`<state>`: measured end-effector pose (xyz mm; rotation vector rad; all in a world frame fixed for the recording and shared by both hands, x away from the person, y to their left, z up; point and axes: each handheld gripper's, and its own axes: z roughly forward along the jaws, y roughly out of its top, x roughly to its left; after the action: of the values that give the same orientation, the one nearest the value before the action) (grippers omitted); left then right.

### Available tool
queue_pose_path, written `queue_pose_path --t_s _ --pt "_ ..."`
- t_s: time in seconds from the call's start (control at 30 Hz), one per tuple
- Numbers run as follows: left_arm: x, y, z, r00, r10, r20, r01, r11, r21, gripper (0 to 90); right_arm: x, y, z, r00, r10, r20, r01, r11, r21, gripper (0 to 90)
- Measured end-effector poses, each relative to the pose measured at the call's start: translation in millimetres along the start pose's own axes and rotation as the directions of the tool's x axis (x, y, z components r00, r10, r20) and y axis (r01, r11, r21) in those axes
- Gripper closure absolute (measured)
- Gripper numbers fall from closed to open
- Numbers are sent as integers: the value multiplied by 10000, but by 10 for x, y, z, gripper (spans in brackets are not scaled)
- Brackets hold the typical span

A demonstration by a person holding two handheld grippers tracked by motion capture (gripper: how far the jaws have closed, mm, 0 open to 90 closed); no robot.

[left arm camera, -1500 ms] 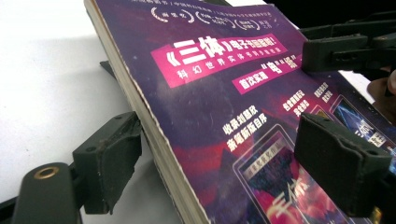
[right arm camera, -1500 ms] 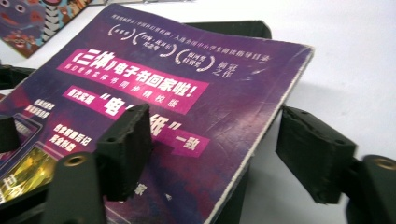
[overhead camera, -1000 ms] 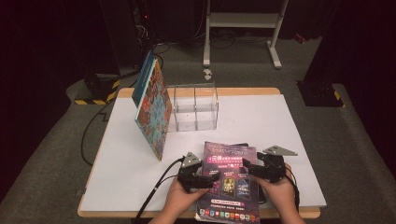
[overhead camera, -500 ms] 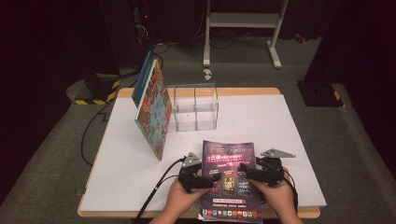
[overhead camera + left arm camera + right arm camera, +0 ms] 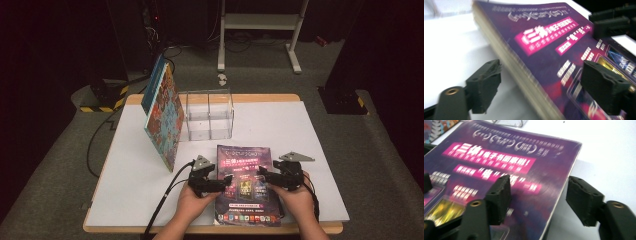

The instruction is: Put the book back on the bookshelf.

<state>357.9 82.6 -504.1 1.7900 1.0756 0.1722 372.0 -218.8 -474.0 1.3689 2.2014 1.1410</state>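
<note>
A thick purple book (image 5: 244, 186) lies flat at the table's front, its near end over the front edge. My left gripper (image 5: 223, 181) is at the book's left edge and stands open. In the left gripper view one jaw hangs over the white table beside the page edge and the other over the purple cover (image 5: 544, 42), neither pressing. My right gripper (image 5: 264, 176) is open at the right edge. In the right gripper view one jaw is over the cover (image 5: 499, 155) and the other is off the book, above the table.
A clear acrylic box (image 5: 209, 114) with two compartments stands mid-table behind the book. A colourful book (image 5: 165, 117) leans upright against the box's left side, with another behind it. The white table (image 5: 310, 130) is bare at its right. Cables trail off the front left.
Both grippers have edged inward onto the book's side edges. The book's near end now sits slightly farther from the front edge.
</note>
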Motion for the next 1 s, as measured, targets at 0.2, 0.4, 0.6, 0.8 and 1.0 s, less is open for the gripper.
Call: queue_pose_path --t_s 0.2,0.4,0.6,0.8,1.0 --pt "37 -37 96 9948 -771 659 754 9968 275 80 87 -192 -103 9989 149 -437 -160 9996 -254 265" --pt "6 15 220 9906 -900 1034 812 9929 866 4 112 -224 -116 9989 139 -445 -155 9993 -349 255" --pt "-95 54 134 9957 -310 872 251 9974 679 163 86 -235 -112 9974 298 -655 -320 9990 -322 250" --pt "-164 95 -10 9978 648 167 -652 9977 210 429 22 -233 -80 9919 676 -1074 -698 9974 -163 226" --pt "-244 126 -77 9901 1385 -207 -1389 9902 -173 637 5 -216 -56 9871 875 -1339 -878 9961 36 240"
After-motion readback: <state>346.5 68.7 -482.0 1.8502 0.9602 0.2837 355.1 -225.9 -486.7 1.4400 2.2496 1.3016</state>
